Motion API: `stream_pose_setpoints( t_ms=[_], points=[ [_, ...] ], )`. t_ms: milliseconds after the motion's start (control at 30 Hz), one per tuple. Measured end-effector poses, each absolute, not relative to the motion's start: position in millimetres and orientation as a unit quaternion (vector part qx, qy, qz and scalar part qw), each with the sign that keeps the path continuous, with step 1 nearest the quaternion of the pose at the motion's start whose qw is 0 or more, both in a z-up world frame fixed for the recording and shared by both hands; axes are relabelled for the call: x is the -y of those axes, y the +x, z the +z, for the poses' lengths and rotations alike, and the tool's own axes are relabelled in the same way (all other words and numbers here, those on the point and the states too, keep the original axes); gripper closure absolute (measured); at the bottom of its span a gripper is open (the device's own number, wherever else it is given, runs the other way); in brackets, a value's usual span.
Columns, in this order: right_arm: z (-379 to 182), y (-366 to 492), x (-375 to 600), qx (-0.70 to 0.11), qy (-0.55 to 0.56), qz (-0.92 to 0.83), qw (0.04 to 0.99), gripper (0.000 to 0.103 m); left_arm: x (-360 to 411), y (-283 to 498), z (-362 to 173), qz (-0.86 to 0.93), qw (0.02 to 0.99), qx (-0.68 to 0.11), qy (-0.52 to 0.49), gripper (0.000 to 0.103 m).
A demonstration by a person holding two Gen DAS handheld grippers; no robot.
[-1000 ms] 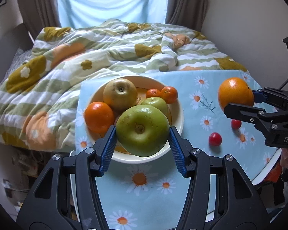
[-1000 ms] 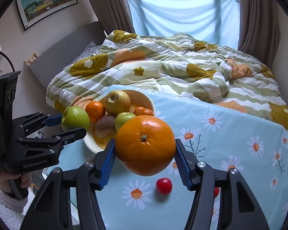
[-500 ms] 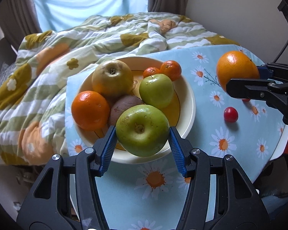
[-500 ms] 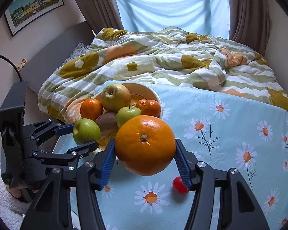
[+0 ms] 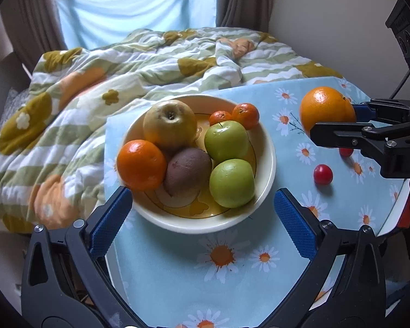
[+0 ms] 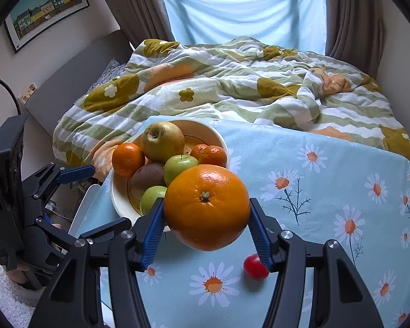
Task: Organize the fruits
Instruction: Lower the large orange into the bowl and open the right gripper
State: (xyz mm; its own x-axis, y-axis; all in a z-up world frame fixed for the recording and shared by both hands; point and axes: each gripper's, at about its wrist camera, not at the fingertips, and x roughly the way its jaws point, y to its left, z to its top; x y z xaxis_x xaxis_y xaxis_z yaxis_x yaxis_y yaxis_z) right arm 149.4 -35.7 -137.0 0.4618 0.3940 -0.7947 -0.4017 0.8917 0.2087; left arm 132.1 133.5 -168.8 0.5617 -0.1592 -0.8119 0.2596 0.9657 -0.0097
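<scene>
Now glossy, dimpled orange (image 6: 206,205), stem-up.

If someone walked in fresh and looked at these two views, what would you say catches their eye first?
Probably the big orange clamped in the right gripper, held above the daisy-print tablecloth just right of the bowl. Next comes the cream bowl heaped with fruit, with a green apple at its near edge. The left gripper sits in front of it, its jaws having just opened wide and nothing between them.
</scene>
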Motion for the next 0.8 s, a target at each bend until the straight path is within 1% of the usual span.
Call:
stream_pose_setpoints(
  t_ms=[333, 800],
  points=[
    [-134, 153, 7, -0.459, -0.03, 0.284, 0.841, 0.048, -157, 110, -164, -0.072, 0.885, -0.459, 0.023, 0.0],
    [-154, 156, -53, -0.458, -0.034, 0.35, 0.817, 0.048, -193, 87, -176, -0.035, 0.88, -0.473, 0.009, 0.0]
  ],
)
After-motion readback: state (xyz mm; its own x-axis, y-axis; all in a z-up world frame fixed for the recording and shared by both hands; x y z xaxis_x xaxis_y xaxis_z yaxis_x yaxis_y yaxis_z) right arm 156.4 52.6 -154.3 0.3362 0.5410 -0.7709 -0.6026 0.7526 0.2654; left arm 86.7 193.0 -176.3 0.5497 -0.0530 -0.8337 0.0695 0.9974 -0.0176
